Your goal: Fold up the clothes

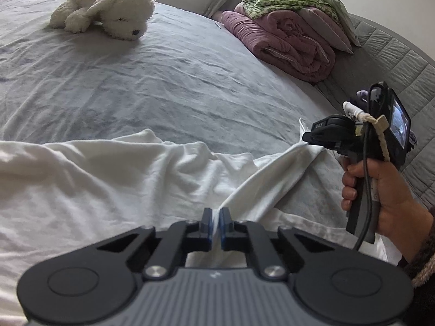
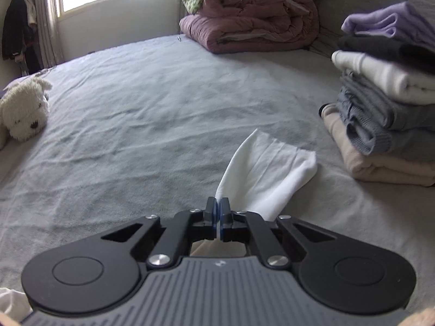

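Right up close, the left gripper (image 1: 216,224) has its jaws pinching a bunched edge of the white garment (image 1: 108,179), which sprawls crumpled over the near part of the bed (image 1: 163,87) and stretches in a taut band to the right gripper (image 1: 308,137), whose jaws are clamped on another bit of it. From the right wrist view a loose white flap sticks out past those jaws, with a folded clothes stack (image 2: 386,108) just beyond, then a plush dog (image 1: 106,11) and rolled pink quilt (image 1: 285,46) further back.
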`<state>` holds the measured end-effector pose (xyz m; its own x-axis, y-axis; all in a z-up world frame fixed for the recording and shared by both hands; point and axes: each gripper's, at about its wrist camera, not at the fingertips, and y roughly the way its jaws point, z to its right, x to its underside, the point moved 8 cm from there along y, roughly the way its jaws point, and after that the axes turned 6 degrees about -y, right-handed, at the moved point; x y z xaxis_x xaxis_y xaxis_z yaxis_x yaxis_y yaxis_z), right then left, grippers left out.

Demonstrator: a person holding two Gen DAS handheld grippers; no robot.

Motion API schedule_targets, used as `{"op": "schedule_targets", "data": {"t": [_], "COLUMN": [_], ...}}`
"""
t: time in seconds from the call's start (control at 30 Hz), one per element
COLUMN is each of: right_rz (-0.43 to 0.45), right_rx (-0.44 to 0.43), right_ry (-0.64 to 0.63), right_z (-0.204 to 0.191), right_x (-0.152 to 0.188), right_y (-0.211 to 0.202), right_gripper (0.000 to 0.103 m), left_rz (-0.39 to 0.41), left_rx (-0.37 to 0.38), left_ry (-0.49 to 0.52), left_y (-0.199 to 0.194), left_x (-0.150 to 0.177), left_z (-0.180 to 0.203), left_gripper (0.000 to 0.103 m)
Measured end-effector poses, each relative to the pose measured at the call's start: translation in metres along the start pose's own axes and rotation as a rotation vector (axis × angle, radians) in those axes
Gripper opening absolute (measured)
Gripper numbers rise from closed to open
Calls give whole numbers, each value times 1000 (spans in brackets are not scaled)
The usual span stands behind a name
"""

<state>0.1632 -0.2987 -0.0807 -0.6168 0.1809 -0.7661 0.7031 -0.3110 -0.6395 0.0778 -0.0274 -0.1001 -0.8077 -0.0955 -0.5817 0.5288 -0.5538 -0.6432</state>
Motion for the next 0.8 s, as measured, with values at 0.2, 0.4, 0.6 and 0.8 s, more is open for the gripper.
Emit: {"op": "schedule_targets", "data": {"t": [0.2, 0.4, 0.6, 0.8], "right_rz": [52, 137, 224, 330], "right_rx": [12, 4, -3, 4], "right_ry": [-8, -17, -17, -40], "right_z": [11, 15, 15, 11], "right_x": [-21, -45, -61, -71], "right_y": [-34, -74, -110, -149], "right_gripper": [1, 1, 1, 1], "left_rz": [52, 125, 164, 165], "left_rx": [43, 106, 172, 242], "left_ry": [9, 19, 20, 28], "left_y": [-15, -40, -63, -78], "left_x": [-10, -21, -29, -30], "left_z": [6, 15, 18, 20], "left_gripper": [0, 0, 0, 0]}}
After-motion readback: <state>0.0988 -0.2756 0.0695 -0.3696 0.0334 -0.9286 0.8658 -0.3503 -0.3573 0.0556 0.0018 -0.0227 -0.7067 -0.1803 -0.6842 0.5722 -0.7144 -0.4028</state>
